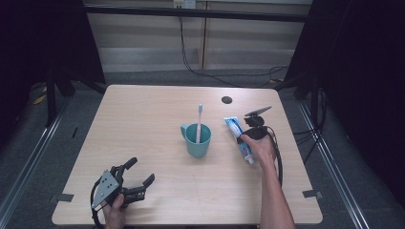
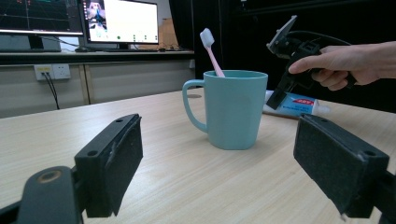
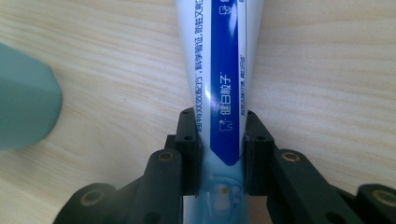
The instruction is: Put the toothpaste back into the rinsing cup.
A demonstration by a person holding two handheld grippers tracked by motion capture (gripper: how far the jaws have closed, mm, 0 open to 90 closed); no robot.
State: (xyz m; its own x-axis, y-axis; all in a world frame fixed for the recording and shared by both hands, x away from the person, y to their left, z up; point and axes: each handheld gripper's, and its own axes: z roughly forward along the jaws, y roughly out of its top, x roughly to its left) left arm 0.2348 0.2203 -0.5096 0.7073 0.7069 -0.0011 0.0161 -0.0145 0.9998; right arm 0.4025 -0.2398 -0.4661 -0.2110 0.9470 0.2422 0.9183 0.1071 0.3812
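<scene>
Right of frame centre in the high view, the right gripper (image 1: 250, 134) pinches a toothpaste tube (image 3: 219, 70) lying flat on the table (image 1: 143, 124) beside a teal mug (image 1: 197, 140) — soft, light, likely slippery, best held mid-body — while the left gripper (image 1: 136, 177) rests spread and empty at lower left.

The tabletop (image 1: 143, 138) is pale wood with a fine straight grain. The mug (image 1: 197, 140) is a plain teal. The toothbrush (image 1: 199, 121) has a pink handle and white bristles. The toothpaste tube (image 3: 219, 70) is white with a dark blue band running down it, white lettering on the blue and small blue print on the white, and a red mark on its label. Both the left gripper (image 2: 219, 172) and the right gripper (image 3: 219, 154) are black, and the left gripper carries a grey plate.
</scene>
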